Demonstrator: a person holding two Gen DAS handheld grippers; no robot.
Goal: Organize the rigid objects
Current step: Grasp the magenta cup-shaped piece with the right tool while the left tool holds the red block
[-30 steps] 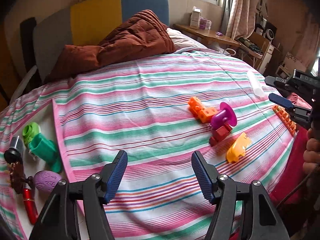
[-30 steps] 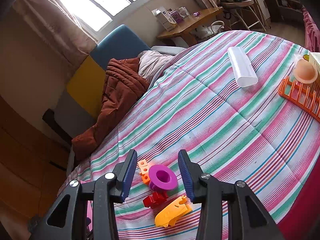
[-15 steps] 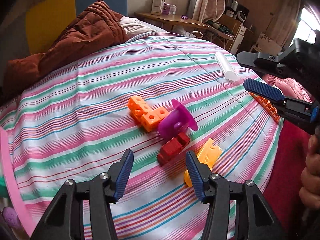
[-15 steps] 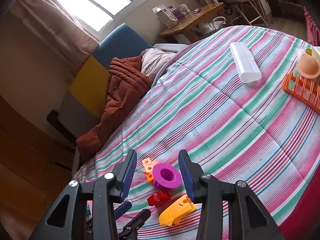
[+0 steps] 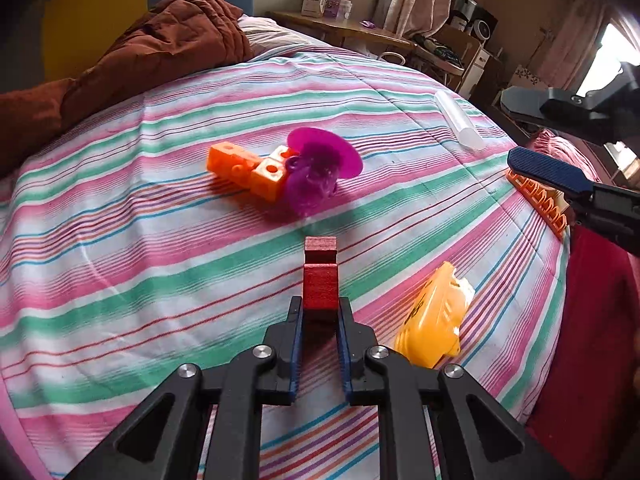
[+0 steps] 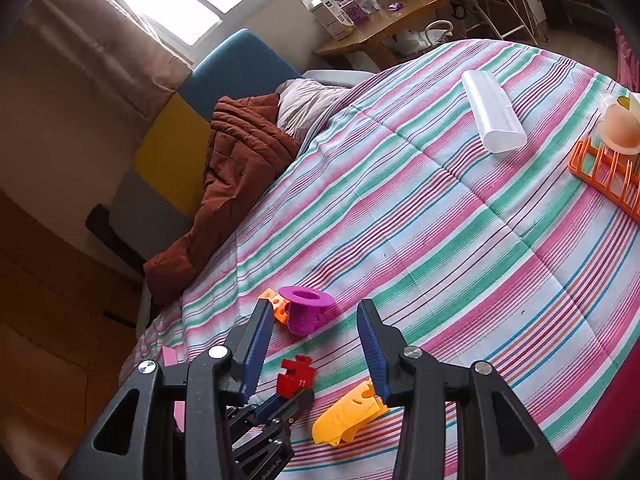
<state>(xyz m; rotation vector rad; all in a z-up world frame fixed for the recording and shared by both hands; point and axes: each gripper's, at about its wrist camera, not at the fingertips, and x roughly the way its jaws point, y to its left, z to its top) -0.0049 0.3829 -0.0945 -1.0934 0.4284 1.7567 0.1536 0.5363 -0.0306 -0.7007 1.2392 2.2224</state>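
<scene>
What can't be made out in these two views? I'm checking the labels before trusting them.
- Red block: near end hidden between the left gripper fingers, left wrist view.
- Purple spool: motion-blurred, left wrist view.
- Orange rack: cut off by the right edge, right wrist view.
- Yellow toy: partly behind a right gripper finger, right wrist view.
</scene>
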